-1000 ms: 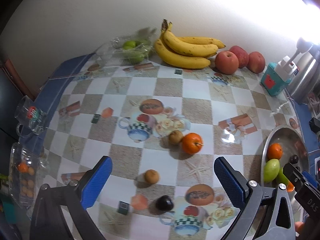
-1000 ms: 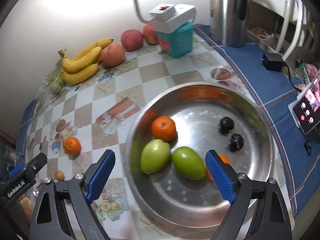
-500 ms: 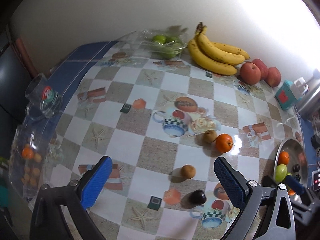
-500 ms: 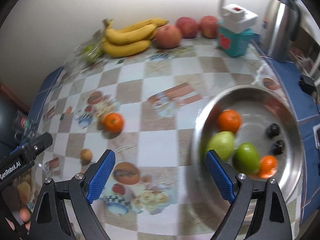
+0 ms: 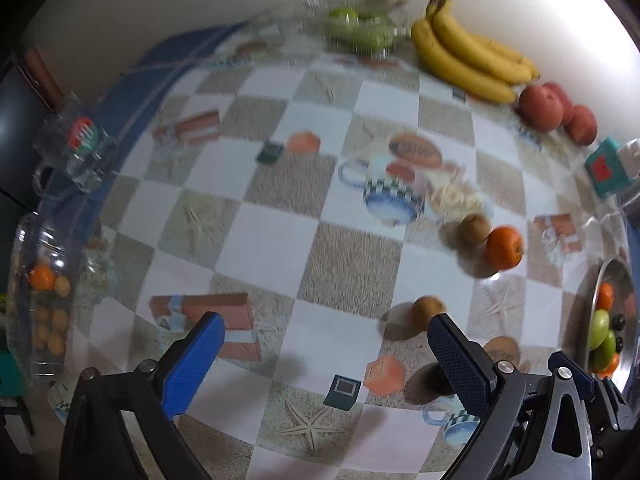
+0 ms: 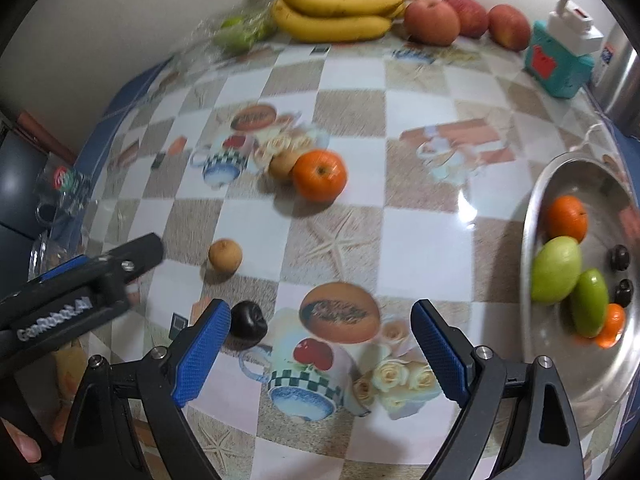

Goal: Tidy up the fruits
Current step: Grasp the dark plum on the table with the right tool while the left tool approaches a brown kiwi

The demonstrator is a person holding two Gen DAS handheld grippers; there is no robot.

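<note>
A: So where are we? Both of our grippers are spread wide with nothing in them. The right gripper [image 6: 320, 344] hangs over the checkered tablecloth [image 6: 420, 240], a dark plum [image 6: 248, 320] just beside its left finger.

B: Yep, and our left gripper [image 5: 320, 356] is near a small brown fruit [image 5: 426, 312]. One orange [image 6: 319, 175] sits mid-table touching another brown fruit [image 6: 282, 165]. The steel bowl [image 6: 536, 200] on the right holds green mangoes [image 6: 556, 268] and oranges.
</note>
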